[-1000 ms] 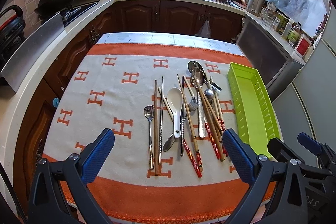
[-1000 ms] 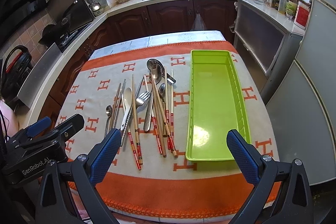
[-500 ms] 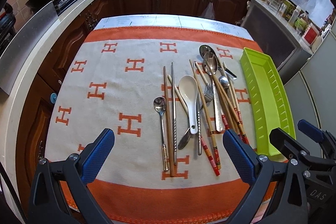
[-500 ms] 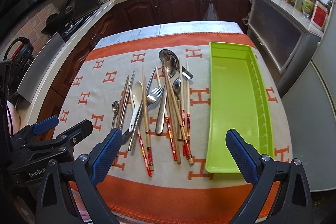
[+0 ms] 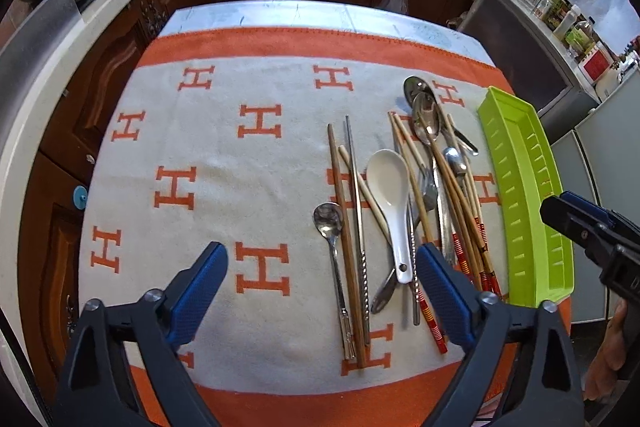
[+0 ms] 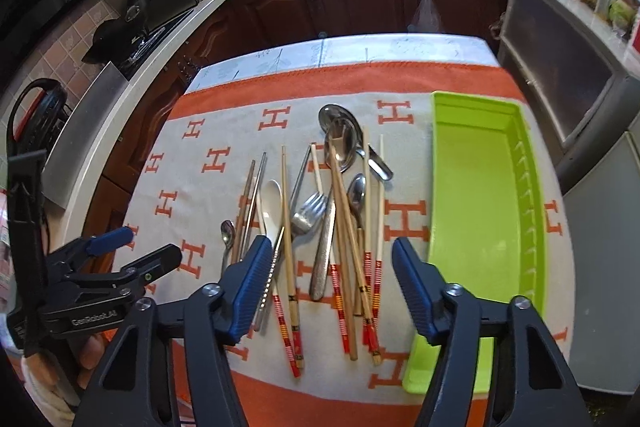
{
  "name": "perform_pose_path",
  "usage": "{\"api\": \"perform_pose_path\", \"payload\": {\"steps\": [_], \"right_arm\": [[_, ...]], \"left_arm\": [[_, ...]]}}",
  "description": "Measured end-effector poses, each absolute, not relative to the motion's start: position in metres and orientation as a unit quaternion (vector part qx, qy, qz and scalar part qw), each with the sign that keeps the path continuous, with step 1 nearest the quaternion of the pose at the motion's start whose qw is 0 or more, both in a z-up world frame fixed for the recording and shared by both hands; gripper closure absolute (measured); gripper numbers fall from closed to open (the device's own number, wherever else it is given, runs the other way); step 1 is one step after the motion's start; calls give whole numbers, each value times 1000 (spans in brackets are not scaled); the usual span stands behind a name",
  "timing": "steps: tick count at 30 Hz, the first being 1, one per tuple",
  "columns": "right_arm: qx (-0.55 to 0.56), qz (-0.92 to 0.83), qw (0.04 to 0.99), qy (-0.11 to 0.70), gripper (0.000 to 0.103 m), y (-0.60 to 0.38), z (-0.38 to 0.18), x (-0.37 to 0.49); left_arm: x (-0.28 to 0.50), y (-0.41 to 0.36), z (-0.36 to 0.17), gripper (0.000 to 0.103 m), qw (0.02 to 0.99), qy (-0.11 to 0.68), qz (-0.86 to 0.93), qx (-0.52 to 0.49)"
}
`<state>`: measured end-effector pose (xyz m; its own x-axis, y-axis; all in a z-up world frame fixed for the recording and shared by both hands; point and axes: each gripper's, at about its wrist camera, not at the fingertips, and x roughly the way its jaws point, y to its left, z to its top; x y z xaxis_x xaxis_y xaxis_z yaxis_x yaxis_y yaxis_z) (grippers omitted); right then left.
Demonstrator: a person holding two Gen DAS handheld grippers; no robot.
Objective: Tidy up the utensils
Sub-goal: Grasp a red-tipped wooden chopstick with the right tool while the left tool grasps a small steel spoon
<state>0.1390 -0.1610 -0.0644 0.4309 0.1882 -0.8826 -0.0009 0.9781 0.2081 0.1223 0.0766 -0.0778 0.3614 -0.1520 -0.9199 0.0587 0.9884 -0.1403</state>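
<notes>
While both tools hang above the near edge of the worktop, nothing is yet sorted; the left tool (image 5: pixel 320 291) has its jaws wide but closing, with nothing pressed between them; the right tool (image 6: pixel 326 291) is narrower and also closing, over the chopstick ends without gripping any. Beyond them the utensils (image 6: pixel 320 219) lie in a loose heap on the patterned cloth (image 5: pixel 224 187); further right the green tray (image 6: pixel 484 195) lies empty, so, by the look of it, the whole job remains.
</notes>
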Motion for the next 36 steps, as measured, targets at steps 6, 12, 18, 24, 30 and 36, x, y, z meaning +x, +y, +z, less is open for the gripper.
{"api": "perform_pose_path", "payload": {"steps": [6,12,18,24,30,36], "right_arm": [[107,109,802,578,63,-143,-98,176],[103,137,768,617,78,-117,-145,190],[93,137,751,639,84,-101,-180,196],[92,137,741,651,92,-92,-202,197],[94,142,743,648,95,-90,-205,197],[116,144,747,638,95,-103,-191,188]], "left_arm": [[137,91,-108,55,787,605,-85,-91],[140,87,-135,84,758,636,-101,-107],[145,89,-144,86,743,648,-107,-127],[145,86,-148,86,736,655,-112,-128],[146,84,-154,87,730,663,-104,-130],[148,76,-164,91,727,669,-87,-129]]}}
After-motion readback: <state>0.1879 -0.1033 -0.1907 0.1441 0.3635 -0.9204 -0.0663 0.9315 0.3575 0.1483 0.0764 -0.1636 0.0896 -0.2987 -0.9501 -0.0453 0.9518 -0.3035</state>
